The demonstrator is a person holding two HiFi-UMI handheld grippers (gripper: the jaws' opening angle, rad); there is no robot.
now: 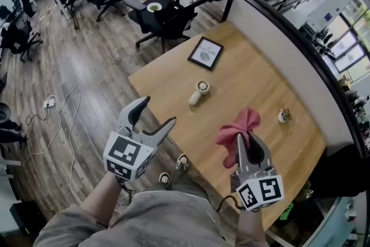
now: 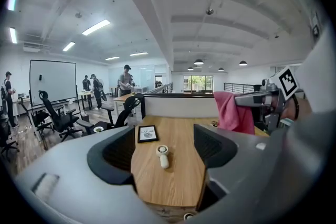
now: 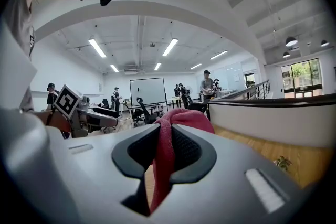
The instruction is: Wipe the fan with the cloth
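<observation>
Cloth pinched, fan ahead.
The right hand-held gripper clamps the cloth; the left hand-held gripper is spread, fan beyond it.

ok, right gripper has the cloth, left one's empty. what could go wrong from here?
1. The small white fan lies loose on the table with nothing holding it, so a wipe may shove or roll it. The left gripper is open and away from it.
2. The right gripper pinches only a fold of the pink cloth. Drag on the fan could pull it free.
</observation>
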